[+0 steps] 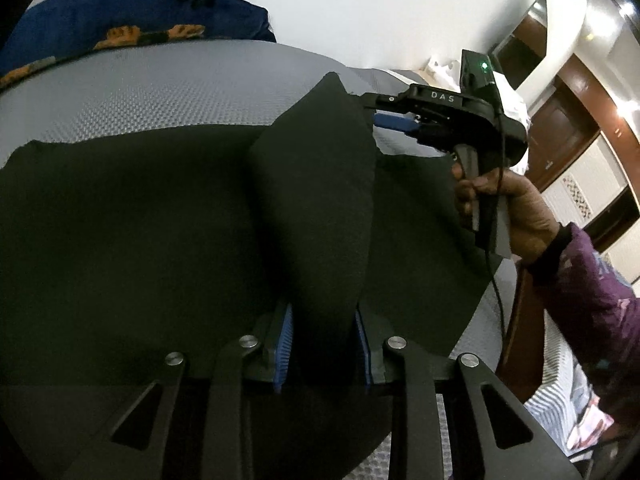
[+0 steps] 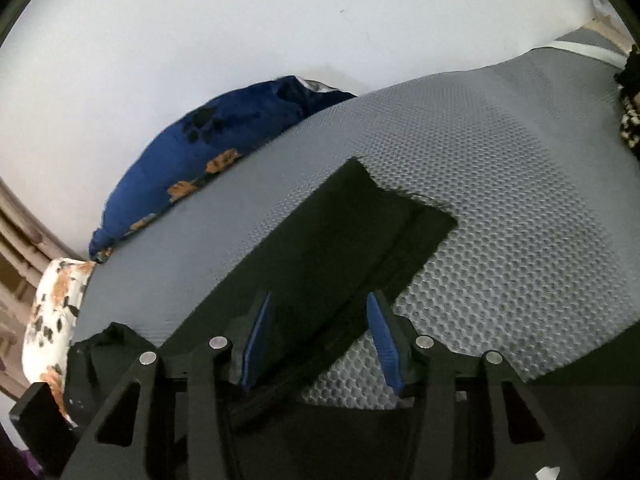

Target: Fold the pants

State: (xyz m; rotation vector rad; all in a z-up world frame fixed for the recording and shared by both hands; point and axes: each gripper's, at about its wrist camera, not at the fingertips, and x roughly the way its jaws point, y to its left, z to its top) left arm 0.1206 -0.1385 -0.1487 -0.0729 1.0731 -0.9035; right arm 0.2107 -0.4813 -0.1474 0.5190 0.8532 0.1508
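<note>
Black pants [image 1: 140,220] lie spread on a grey mesh mattress [image 1: 160,92]. In the left wrist view my left gripper [image 1: 322,344] is shut on a raised fold of the pants [image 1: 316,200], which stands up between its blue pads. My right gripper [image 1: 372,114] is seen from the side at the upper right, its jaws at the fold's top edge; a hand holds its handle. In the right wrist view my right gripper [image 2: 320,344] stands open, its blue pads [image 2: 384,340] wide apart over a pants leg [image 2: 340,240] that runs away across the mattress [image 2: 520,200].
A blue pillow with orange prints [image 2: 192,168] lies at the mattress's far left by the white wall, also in the left wrist view [image 1: 132,20]. A white floral pillow [image 2: 48,312] is at the left edge. Wooden cabinets [image 1: 568,120] stand to the right.
</note>
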